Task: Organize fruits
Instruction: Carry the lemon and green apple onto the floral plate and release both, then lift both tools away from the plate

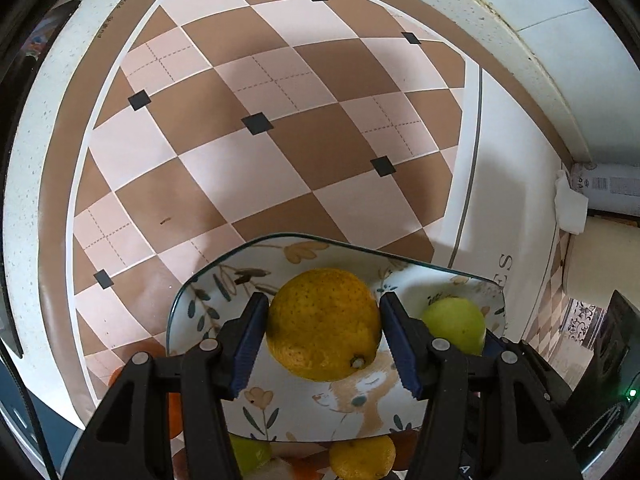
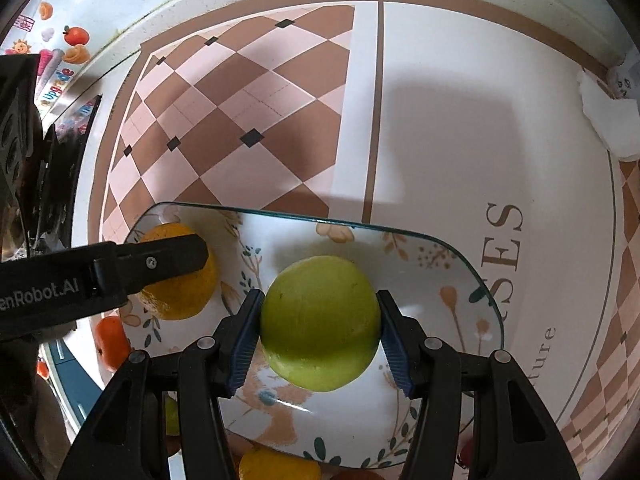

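The left gripper's (image 1: 323,334) blue ribbed fingers (image 1: 250,344) stand partly open around a dimpled yellow-orange citrus fruit (image 1: 324,322); the left pad is at its skin, while the right shows a thin gap. The right gripper's (image 2: 320,332) fingers (image 2: 245,340) flank a smooth green round fruit (image 2: 320,322), both pads at its sides. Both fruits lie apart on a rounded rectangular floral ceramic plate (image 2: 440,280), which rests on the surface's checked brown and pink mat (image 1: 280,120).
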{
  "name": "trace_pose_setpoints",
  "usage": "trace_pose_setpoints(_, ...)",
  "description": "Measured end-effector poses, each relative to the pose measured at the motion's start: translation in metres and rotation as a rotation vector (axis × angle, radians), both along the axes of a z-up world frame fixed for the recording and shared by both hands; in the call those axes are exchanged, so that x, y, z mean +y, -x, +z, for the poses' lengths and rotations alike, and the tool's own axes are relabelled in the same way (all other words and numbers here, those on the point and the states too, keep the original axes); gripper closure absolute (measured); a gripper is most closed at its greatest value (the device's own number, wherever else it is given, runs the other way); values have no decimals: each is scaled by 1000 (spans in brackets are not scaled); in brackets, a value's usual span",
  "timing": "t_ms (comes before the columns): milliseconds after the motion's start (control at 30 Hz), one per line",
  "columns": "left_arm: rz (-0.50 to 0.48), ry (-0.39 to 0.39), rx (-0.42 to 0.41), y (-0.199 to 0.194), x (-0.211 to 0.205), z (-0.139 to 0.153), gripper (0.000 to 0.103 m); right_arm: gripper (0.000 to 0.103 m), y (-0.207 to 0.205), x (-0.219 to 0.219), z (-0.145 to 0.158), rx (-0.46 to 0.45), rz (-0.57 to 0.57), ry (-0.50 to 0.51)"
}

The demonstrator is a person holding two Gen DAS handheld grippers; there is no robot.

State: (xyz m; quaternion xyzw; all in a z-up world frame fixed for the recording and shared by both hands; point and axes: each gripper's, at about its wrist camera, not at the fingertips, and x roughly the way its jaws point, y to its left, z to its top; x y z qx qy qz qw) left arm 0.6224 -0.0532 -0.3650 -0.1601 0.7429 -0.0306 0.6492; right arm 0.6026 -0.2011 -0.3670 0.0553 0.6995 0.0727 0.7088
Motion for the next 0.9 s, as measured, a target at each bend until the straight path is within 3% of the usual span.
trace_pose_setpoints(100, -14, -6, -9, -1, -2, 4, 47, 24, 0, 0, 4, 0, -5, 11)
trace_pose_setpoints(200, -30, -12, -26, -3, -8, 8, 22, 23, 2, -4, 11, 2, -20, 9)
trace_pose_setpoints(233, -40, -22, -35, -4, -10, 9, 20, 22, 4, -5, 14, 0, -24, 14)
trace_pose_setpoints(333, -71, -64, -61, -4, -13, 17, 20, 14, 10, -9, 22, 2, -41, 24)
trace_pose_setpoints(600, -155, -244, -223, 27, -6, 62, 20, 14, 44, -18, 58, -64, -95, 78)
trace_pose_setpoints(733, -161, -292, -304, 56, 7, 86, 20, 14, 71, -22, 78, -97, -123, 97)
trace_pose_setpoints(900, -171, -298, -382, 94, 13, 113, 20, 14, 104, -21, 104, -149, -143, 112)
